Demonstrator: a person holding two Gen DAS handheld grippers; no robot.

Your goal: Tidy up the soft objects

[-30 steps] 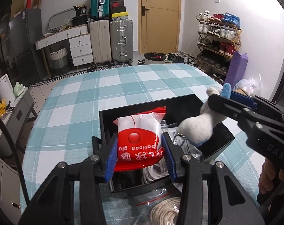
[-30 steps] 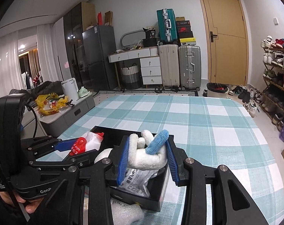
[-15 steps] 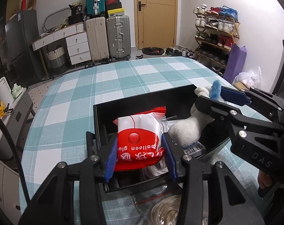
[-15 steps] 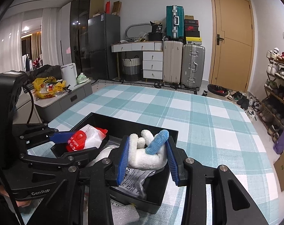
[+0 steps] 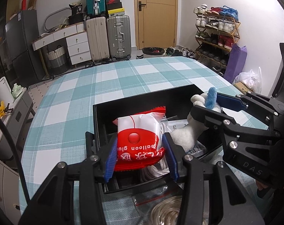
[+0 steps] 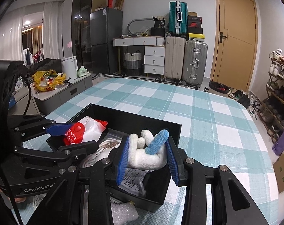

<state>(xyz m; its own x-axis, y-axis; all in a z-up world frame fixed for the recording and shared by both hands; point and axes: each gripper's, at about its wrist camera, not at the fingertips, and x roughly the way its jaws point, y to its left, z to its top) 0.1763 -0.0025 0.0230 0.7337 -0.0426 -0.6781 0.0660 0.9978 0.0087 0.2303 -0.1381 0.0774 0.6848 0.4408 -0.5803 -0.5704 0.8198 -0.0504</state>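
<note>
My left gripper (image 5: 140, 156) is shut on a red and white soft packet (image 5: 140, 140) and holds it over the near part of a black open box (image 5: 142, 99). My right gripper (image 6: 146, 159) is shut on a white plush toy with a blue ear (image 6: 147, 154) and holds it over the box's (image 6: 155, 121) right side. In the left wrist view the right gripper (image 5: 213, 103) and the toy (image 5: 183, 135) show at right. In the right wrist view the left gripper (image 6: 66, 136) and the packet (image 6: 81, 131) show at left.
The box sits on a teal checked tablecloth (image 5: 113, 80). Inside it lie a printed plastic bag (image 6: 134, 180) and a white cord (image 5: 155, 170). A bagged rope coil (image 5: 166, 211) and white foam (image 6: 123, 213) lie in front of it. Suitcases, a shoe rack and a door stand behind.
Both grippers have drawn back a little toward me and lowered, still holding the packet and the plush toy over the box. More of the box's inside shows now.
</note>
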